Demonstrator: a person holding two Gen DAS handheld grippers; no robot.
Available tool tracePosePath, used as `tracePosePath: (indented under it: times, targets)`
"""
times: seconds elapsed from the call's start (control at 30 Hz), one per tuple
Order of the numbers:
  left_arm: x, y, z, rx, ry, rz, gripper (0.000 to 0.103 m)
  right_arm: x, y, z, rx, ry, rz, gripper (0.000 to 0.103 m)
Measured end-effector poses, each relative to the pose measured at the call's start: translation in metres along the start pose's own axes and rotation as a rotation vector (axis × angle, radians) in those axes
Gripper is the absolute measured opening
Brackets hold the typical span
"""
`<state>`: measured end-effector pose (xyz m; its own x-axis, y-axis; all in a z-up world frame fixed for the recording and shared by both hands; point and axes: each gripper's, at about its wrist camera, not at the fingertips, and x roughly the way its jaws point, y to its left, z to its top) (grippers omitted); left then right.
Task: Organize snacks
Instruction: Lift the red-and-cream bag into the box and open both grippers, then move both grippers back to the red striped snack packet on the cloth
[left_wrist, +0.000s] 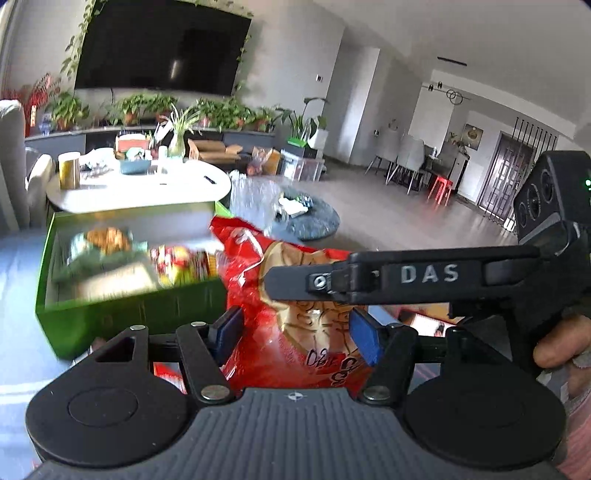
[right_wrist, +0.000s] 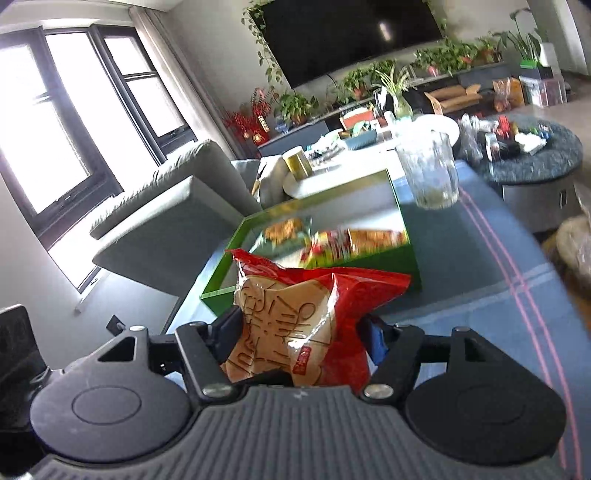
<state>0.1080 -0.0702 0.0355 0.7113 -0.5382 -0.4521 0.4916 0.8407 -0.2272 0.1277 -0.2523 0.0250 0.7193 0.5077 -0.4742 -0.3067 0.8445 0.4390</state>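
In the left wrist view my left gripper (left_wrist: 295, 334) is shut on a red snack bag (left_wrist: 266, 266) with a beige cartoon print, which stands up between the blue pads. One black finger (left_wrist: 406, 277) of my right gripper crosses in front of that bag from the right. In the right wrist view my right gripper (right_wrist: 303, 332) is shut on a red bag (right_wrist: 291, 306) with a beige cat-face print. I cannot tell whether both hold one bag. Beyond the bags lies an open green box (left_wrist: 129, 310) (right_wrist: 221, 275) holding several blurred snack packs.
The box rests on a blue cloth (right_wrist: 480, 280) with pink stripes. A clear glass jar (right_wrist: 430, 170) stands behind the box. Farther off are a white round table (left_wrist: 147, 192) with clutter, a dark round ottoman (right_wrist: 535, 158) and a grey sofa (right_wrist: 166, 206). A hand (left_wrist: 561, 347) grips the right tool.
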Motion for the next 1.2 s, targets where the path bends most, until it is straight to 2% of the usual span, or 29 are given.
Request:
tracePosePath:
  times: [0.4,0.63,0.87,1.0,1.1,1.2]
  targets:
    - [0.054,0.035,0.056,-0.047,-0.036,0.033,0.06,0.04,-0.005,0.062,-0.009,-0.043,-0.008,0.098]
    - [0.092,0.062,0.074,-0.096,-0.016,0.043,0.06,0.064,-0.003,0.093,-0.056,-0.092,0.004,0.098]
    - [0.13,0.094,0.08,-0.147,0.029,0.083,0.06,0.101,-0.009,0.099,-0.101,-0.064,-0.014,0.098]
    - [0.144,0.109,0.08,-0.17,0.029,0.106,0.061,0.122,-0.025,0.101,-0.056,-0.04,-0.017,0.098]
    - [0.15,0.123,0.075,-0.198,0.067,0.188,0.062,0.133,-0.04,0.1,0.014,-0.048,-0.059,0.098]
    - [0.143,0.131,0.066,-0.217,0.068,0.215,0.062,0.13,-0.055,0.095,0.067,-0.067,-0.083,0.098]
